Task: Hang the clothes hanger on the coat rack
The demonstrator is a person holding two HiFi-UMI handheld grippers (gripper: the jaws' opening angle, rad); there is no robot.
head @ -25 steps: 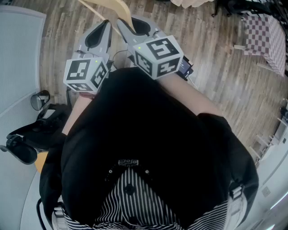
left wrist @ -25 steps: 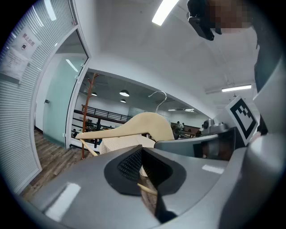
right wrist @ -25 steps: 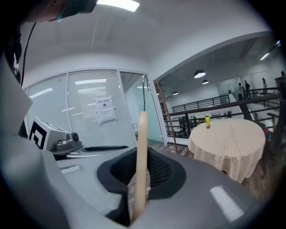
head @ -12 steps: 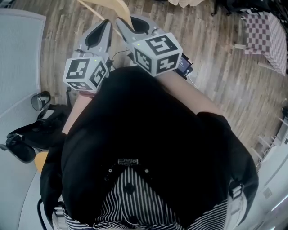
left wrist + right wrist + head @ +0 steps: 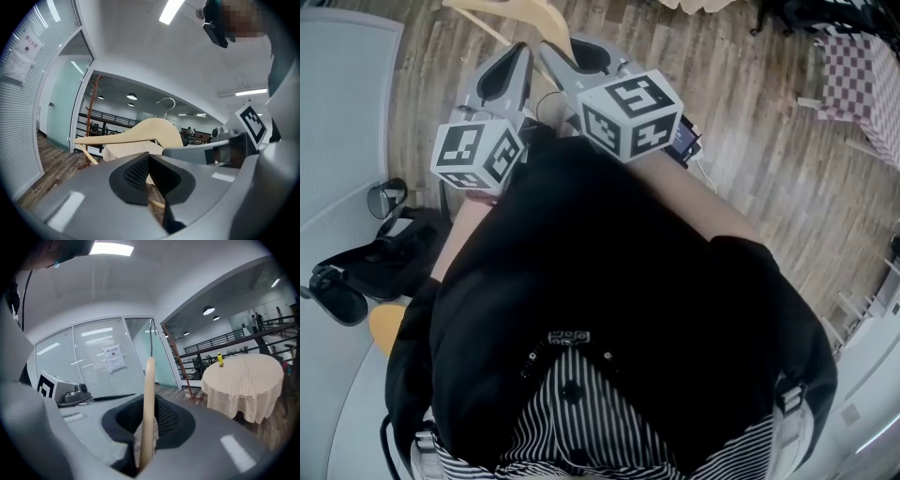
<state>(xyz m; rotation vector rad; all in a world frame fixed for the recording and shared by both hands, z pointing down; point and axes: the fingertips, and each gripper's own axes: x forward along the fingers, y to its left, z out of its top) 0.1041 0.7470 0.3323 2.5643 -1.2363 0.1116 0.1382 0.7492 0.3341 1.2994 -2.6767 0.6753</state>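
progress: hanger (image 5: 149,390) lifted, not yet hung | right gripper (image 5: 149,427) clamped on its wooden arm; left gripper (image 5: 149,161) jaws together, empty | remaining: reach far coat rack (image 5: 95,103); hook on

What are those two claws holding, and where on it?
The right gripper clamps the wooden clothes hanger by one flat arm. Its thin lower bar shows between the left gripper's jaws; whether they pinch it is unclear.
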